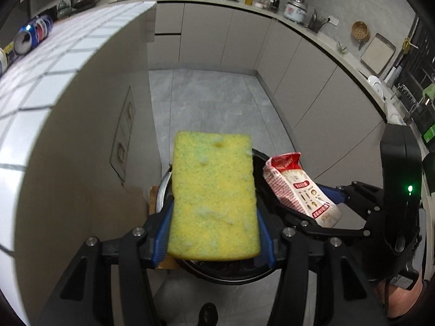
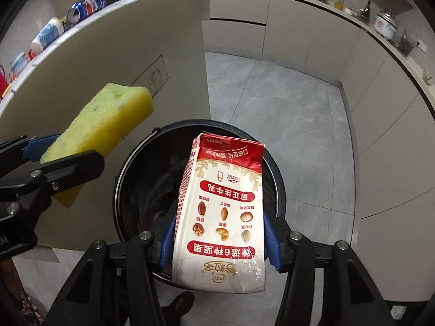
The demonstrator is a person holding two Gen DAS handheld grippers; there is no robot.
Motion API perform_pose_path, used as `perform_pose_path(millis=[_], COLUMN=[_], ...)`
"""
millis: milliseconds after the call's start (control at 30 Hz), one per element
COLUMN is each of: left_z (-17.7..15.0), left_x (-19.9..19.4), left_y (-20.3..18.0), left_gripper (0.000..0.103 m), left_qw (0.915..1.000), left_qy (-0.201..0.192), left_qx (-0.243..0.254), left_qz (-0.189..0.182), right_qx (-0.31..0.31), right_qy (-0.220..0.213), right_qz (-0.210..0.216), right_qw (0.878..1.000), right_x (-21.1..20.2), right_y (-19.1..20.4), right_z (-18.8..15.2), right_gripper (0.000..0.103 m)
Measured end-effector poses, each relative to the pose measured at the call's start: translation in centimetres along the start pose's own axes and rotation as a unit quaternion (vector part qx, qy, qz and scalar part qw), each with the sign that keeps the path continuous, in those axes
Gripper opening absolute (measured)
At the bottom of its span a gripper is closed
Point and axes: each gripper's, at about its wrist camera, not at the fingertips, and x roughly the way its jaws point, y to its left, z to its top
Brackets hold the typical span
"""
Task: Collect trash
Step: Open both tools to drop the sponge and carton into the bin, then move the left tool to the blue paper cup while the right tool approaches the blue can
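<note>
My left gripper (image 1: pixel 214 233) is shut on a yellow-green sponge (image 1: pixel 214 198) and holds it above the black trash bin (image 1: pixel 233 274) on the floor. My right gripper (image 2: pixel 218 241) is shut on a red and white milk carton (image 2: pixel 225 206), held over the open bin (image 2: pixel 130 168). The carton (image 1: pixel 299 187) and the right gripper (image 1: pixel 329 203) show at the right in the left wrist view. The sponge (image 2: pixel 106 125) and the left gripper (image 2: pixel 62 157) show at the left in the right wrist view.
A counter island with a white tiled top (image 1: pixel 54 62) stands left of the bin, with cans (image 1: pixel 32 34) and bottles (image 2: pixel 47 34) on it. Grey cabinets (image 1: pixel 312 87) run along the back and right. Grey floor (image 2: pixel 285 103) lies beyond the bin.
</note>
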Motion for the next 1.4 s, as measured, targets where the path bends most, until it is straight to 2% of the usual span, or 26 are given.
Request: perform_pose_path(millis=[67,100,133,167,200,267,500,667,900,1133,1400], left_z=[0.1,0.2,0.4,0.7,1.0,1.6,1.5,1.9,3.7,5.7,6.2], left_x=[0.2,0.3,0.2,-0.1,-1.0,-2.0,-3.3,-2.8,-4.4,-7.5,-11.1], left_y=[0.1,0.3,0.6,1.0,1.5,1.9,1.1,0.6,-2.0,-2.2,1.4], left_gripper=[0.058,0.063,0.069,0.083,0.093,0.095,0.095,0.096,0.099,0.1,0.1], left_qw=[0.9998,0.9993,0.9988,0.9987,0.9983,0.998,0.9986,0.999,0.9987,0.9965,0.9925], left_qy=[0.007,0.011,0.015,0.008,-0.014,-0.028,-0.031,-0.029,-0.051,-0.083,-0.117], left_qx=[-0.008,-0.018,-0.03,-0.043,-0.054,-0.055,-0.03,-0.022,0.001,0.008,-0.009], left_qz=[-0.014,-0.03,-0.037,-0.025,-0.018,-0.009,0.031,0.025,0.0,0.005,0.035], right_qx=[-0.007,-0.018,-0.03,-0.045,-0.054,-0.052,-0.004,0.04,0.114,0.124,0.086], right_qy=[0.003,0.007,0.006,0.003,0.016,0.026,0.026,0.043,0.03,-0.001,-0.045], right_qz=[0.004,0.008,0.009,0.002,-0.011,0.0,0.002,-0.011,-0.049,-0.057,-0.044], right_qw=[1.0,1.0,0.999,0.999,0.998,0.998,1.0,0.998,0.992,0.991,0.994], right_x=[0.4,0.8,1.1,1.6,2.3,2.9,2.0,0.8,-2.3,-5.8,-8.7], right_y=[0.2,0.4,0.8,1.1,1.3,1.1,-0.4,-1.9,-5.5,-6.2,-2.1], right_z=[0.2,0.5,0.7,0.9,0.9,0.9,1.1,1.5,1.6,3.3,7.4], right_gripper=[0.057,0.057,0.062,0.077,0.101,0.101,0.101,0.101,0.103,0.103,0.103])
